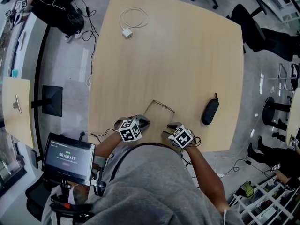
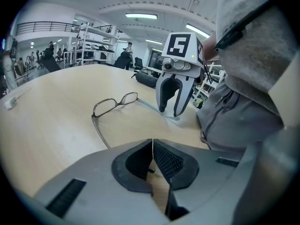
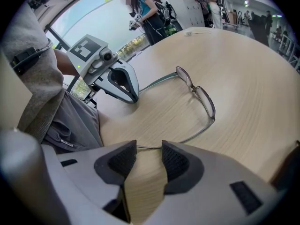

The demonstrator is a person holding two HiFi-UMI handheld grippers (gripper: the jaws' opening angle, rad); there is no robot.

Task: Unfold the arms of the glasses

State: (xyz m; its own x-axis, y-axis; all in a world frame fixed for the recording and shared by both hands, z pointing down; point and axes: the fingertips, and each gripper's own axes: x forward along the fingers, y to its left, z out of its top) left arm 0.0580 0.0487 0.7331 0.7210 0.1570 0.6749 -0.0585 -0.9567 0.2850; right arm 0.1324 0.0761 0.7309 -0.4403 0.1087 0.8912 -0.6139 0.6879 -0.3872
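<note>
Both arms of the thin wire-framed glasses (image 3: 205,101) on the pale wooden worktop (image 1: 187,55) already point back toward the person, lenses farthest away. Here the left claw (image 2: 152,143) is pressed together, seemingly pinching one arm's tip. The right claw (image 3: 149,147) stands apart, astride the other arm. No brand is readable; a dark screen (image 1: 68,157) shows 00:00:17.
</note>
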